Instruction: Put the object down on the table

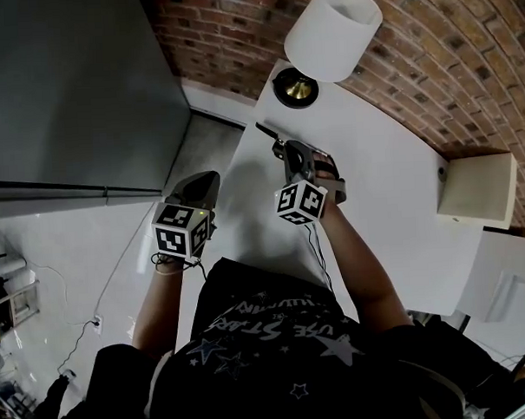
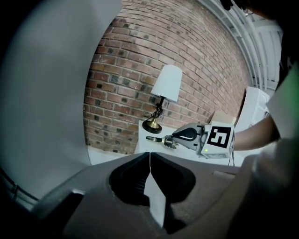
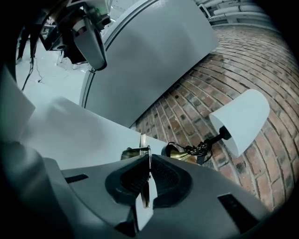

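A slim metal tool [image 1: 277, 143] with a dark tip and a brass-coloured body sticks out of my right gripper [image 1: 291, 154], which is shut on it. It hangs low over the white table [image 1: 383, 182]; whether it touches the top I cannot tell. In the right gripper view the tool [image 3: 141, 141] stands between the closed jaws of the right gripper [image 3: 148, 156]. The left gripper view shows the tool [image 2: 161, 139] from the side. My left gripper [image 1: 207, 182] hovers at the table's left edge, shut and holding nothing, its jaws meeting in the left gripper view [image 2: 149, 156].
A table lamp with a white shade [image 1: 333, 29] and brass base [image 1: 295, 88] stands at the table's far end against a brick wall [image 1: 464, 56]. A cream box [image 1: 475, 189] sits at the right. A grey panel [image 1: 66, 91] rises on the left.
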A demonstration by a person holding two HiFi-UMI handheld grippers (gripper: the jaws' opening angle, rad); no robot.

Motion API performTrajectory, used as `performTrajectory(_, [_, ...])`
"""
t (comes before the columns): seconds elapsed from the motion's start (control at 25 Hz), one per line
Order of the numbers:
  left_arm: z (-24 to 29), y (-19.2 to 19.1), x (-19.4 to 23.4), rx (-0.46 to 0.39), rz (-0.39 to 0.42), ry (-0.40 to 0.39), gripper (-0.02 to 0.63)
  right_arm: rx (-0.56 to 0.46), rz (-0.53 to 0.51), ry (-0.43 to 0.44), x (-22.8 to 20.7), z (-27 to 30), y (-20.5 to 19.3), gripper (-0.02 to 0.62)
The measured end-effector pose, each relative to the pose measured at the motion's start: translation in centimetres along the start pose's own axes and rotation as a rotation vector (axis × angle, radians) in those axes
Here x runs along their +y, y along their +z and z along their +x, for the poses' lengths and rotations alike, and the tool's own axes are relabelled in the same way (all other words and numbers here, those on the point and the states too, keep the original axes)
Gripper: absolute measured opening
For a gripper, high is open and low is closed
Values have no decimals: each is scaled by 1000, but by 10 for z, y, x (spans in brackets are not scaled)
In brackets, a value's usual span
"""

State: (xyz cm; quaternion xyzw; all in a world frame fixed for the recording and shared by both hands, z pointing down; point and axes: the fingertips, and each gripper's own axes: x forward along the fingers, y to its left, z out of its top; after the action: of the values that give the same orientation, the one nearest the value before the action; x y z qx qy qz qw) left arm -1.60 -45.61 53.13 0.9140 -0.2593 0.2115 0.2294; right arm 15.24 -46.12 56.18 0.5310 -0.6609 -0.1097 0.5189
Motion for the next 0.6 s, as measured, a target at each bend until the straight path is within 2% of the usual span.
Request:
performTrajectory(0.4, [14,3,15,13,-8,8,21,1,-67,-4,-1,29,2,14])
performTrajectory(0.6, [17,4,15,14,-8,3,21,12,-68,11,4,35,1,14])
